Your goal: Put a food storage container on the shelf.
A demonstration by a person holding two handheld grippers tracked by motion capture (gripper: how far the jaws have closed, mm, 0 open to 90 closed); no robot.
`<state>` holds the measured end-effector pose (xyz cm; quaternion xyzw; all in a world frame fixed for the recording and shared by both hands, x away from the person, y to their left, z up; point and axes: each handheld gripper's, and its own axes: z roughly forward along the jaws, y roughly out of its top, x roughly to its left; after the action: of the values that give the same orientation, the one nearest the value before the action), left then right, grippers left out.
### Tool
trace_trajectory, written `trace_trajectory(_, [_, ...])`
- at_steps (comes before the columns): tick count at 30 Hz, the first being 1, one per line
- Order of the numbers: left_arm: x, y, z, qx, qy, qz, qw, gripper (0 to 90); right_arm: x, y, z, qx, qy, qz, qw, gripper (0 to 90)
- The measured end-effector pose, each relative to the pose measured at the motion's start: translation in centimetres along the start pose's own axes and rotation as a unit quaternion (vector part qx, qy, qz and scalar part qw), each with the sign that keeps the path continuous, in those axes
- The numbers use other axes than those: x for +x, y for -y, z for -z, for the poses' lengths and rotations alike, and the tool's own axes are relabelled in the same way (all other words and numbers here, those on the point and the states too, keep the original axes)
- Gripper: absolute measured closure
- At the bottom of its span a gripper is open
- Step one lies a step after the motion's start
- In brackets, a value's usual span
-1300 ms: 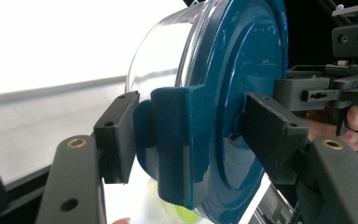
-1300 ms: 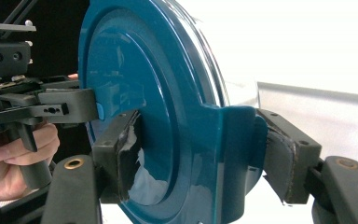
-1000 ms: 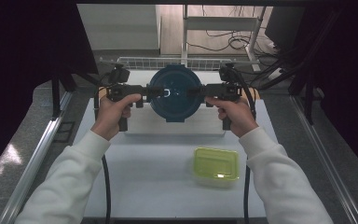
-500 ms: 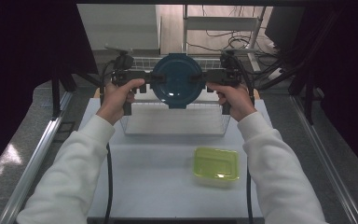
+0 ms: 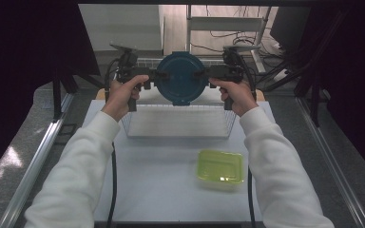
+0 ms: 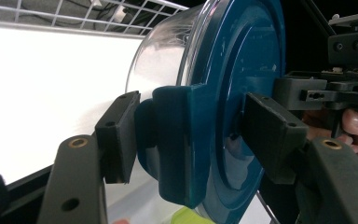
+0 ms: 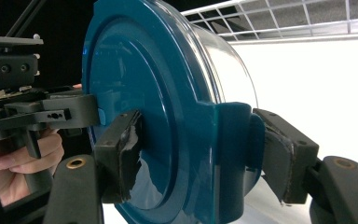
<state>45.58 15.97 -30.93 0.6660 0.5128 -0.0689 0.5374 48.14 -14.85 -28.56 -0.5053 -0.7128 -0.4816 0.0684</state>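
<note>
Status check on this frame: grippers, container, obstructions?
Left gripper and right gripper shut on round blue-lidded container, held above wire basket. Green box sits apart.

Lab: framed white table, loose cables

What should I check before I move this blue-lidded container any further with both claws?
1. Left claw grip: its jaws clamp the lid's side latch on the container. Ok.
2. Right claw grip: jaws closed on the opposite latch. Ok.
3. Lid seated: the blue lid sits flush on the clear bowl in both gripper views. Ok.
4. Container clear of the wire basket: it is held above the basket's far side, not touching it. Ok.
5. Contents: the clear bowl looks empty, but glare hides part of it. Cannot tell.
6. Green box: lies on the table near the person, well away from the held container. Ok.
</note>
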Motion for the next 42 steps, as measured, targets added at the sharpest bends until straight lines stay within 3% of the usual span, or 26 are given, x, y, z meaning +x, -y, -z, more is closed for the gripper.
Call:
trace_trajectory(6, [0.6,-0.2,-0.4,-0.002,0.002,0.011,0.9999,39.0,-0.6,-0.2,-0.5,0.0,0.0,-0.012,0.9999,34.9])
trace_trajectory(12, [1.5,-0.7,-0.9,-0.005,0.011,0.042,0.999,39.0,-1.2,-0.6,-1.0,-0.004,0.002,-0.041,0.9991,34.3])
trace_trajectory(13, [1.8,-0.8,-1.1,-0.008,0.01,0.055,0.9984,38.9,-1.4,-0.7,-1.3,-0.007,0.003,-0.056,0.9984,34.1])
trace_trajectory(15, [2.0,-0.9,-1.3,-0.008,0.012,0.062,0.9979,39.0,-1.6,-0.8,-1.4,-0.009,0.002,-0.064,0.9979,33.8])
trace_trajectory(16, [2.2,-1.1,-1.5,-0.002,0.011,0.07,0.9975,38.7,-2.0,-0.9,-1.7,-0.009,-0.001,-0.083,0.9965,33.3])
trace_trajectory(20, [2.8,-1.5,-2.1,0.006,0.008,0.086,0.9962,36.4,-3.0,-1.1,-2.4,-0.007,-0.007,-0.115,0.9933,32.6])
trace_trajectory(24, [3.6,-1.6,-2.7,0.005,0.017,0.103,0.9945,34.6,-3.5,-1.1,-2.8,-0.011,-0.005,-0.124,0.9922,32.1])
trace_trajectory(31, [3.6,-1.4,-2.9,-0.007,0.014,0.088,0.996,32.7,-3.5,-1.0,-2.9,-0.02,-0.005,-0.125,0.9919,30.7])
trace_trajectory(33, [3.3,-1.3,-3.0,-0.016,-0.002,0.075,0.997,26.9,-3.4,-0.8,-3.0,-0.029,-0.008,-0.12,0.9924,23.4])
trace_trajectory(35, [3.1,-1.1,-2.7,-0.031,-0.003,0.073,0.9968,21.2,-3.1,-0.4,-2.9,-0.043,-0.007,-0.116,0.9923,17.0])
trace_trajectory(37, [3.0,-1.0,-2.4,-0.036,-0.002,0.069,0.997,21.5,-2.8,-0.2,-2.8,-0.048,-0.003,-0.11,0.9928,14.1])
trace_trajectory(38, [2.8,-0.8,-2.1,-0.039,0.0,0.063,0.9972,21.5,-2.5,0.0,-2.5,-0.052,0.003,-0.099,0.9937,11.0])
trace_trajectory(39, [2.2,-0.5,-1.5,-0.044,-0.018,0.041,0.998,21.7,-1.7,0.3,-1.8,-0.064,0.027,-0.068,0.9953,8.7])
trace_trajectory(40, [1.8,-0.3,-1.1,-0.045,-0.029,0.025,0.9983,21.3,-1.3,0.5,-1.4,-0.07,0.037,-0.052,0.9955,8.2])
trace_trajectory(41, [1.6,-0.1,-0.7,-0.044,-0.034,0.01,0.9984,20.8,-1.0,0.6,-1.0,-0.075,0.044,-0.038,0.9955,7.8])
trace_trajectory(42, [1.6,-0.1,-0.7,-0.044,-0.034,0.01,0.9984,20.5,-1.0,0.6,-1.0,-0.075,0.044,-0.038,0.9955,7.8])
